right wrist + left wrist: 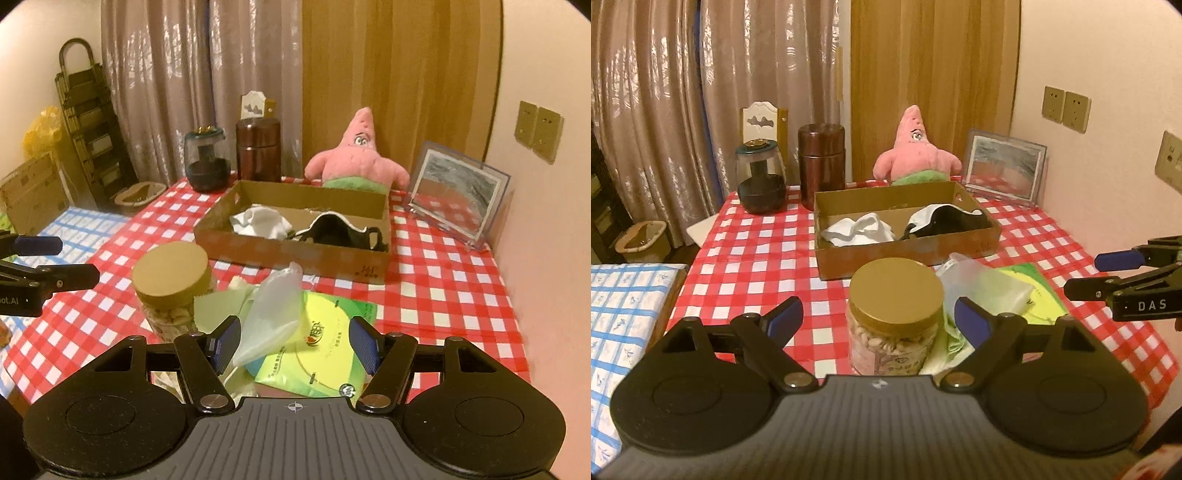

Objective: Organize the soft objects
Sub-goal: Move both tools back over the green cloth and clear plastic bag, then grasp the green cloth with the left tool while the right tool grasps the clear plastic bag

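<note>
On worktop, near edge: tissue pack (325, 354) under clear bag (273, 317), beside jar (171, 291); box (295, 254) beyond holds cloths. Right tool (295, 345) wide above pack; left tool (877, 321) wide, empty. Risk: bag slips, jar gets knocked.

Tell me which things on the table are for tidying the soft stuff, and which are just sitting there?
For the job: cardboard box, white cloth, black-and-white cloth, pink star plush, tissue pack, plastic bag.

Just sitting there: gold-lid jar, brown canister, glass jar, picture frame.
</note>
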### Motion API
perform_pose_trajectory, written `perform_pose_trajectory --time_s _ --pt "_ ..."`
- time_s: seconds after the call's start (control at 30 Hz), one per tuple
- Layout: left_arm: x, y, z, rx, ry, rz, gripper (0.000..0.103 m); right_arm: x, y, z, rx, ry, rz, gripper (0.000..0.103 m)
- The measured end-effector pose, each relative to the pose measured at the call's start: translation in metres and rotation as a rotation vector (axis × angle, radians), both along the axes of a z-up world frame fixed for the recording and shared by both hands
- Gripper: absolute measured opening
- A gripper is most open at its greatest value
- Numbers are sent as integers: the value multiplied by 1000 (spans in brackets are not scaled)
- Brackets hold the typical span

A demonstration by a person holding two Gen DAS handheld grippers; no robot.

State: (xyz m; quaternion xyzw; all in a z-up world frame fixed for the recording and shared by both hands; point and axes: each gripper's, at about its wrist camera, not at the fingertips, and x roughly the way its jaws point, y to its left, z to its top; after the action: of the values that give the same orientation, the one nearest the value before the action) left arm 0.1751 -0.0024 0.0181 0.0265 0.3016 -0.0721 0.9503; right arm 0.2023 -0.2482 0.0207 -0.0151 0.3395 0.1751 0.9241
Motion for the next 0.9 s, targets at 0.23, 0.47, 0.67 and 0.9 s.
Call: perform_pose_trajectory --time_s 0.23,0.47,0.67,0.9 --pt "2 -7 -23 -17 14 1 88 13 10 -27 -8 20 4 65" --pt "6 -15 -38 -30 36 -17 88 31 20 -48 -18 35 22 65" --pt "12 -17 -48 -45 56 -17 88 47 25 -60 -21 39 33 65" --pt "16 -18 -54 -62 70 -18 88 58 30 -72 -3 61 33 42"
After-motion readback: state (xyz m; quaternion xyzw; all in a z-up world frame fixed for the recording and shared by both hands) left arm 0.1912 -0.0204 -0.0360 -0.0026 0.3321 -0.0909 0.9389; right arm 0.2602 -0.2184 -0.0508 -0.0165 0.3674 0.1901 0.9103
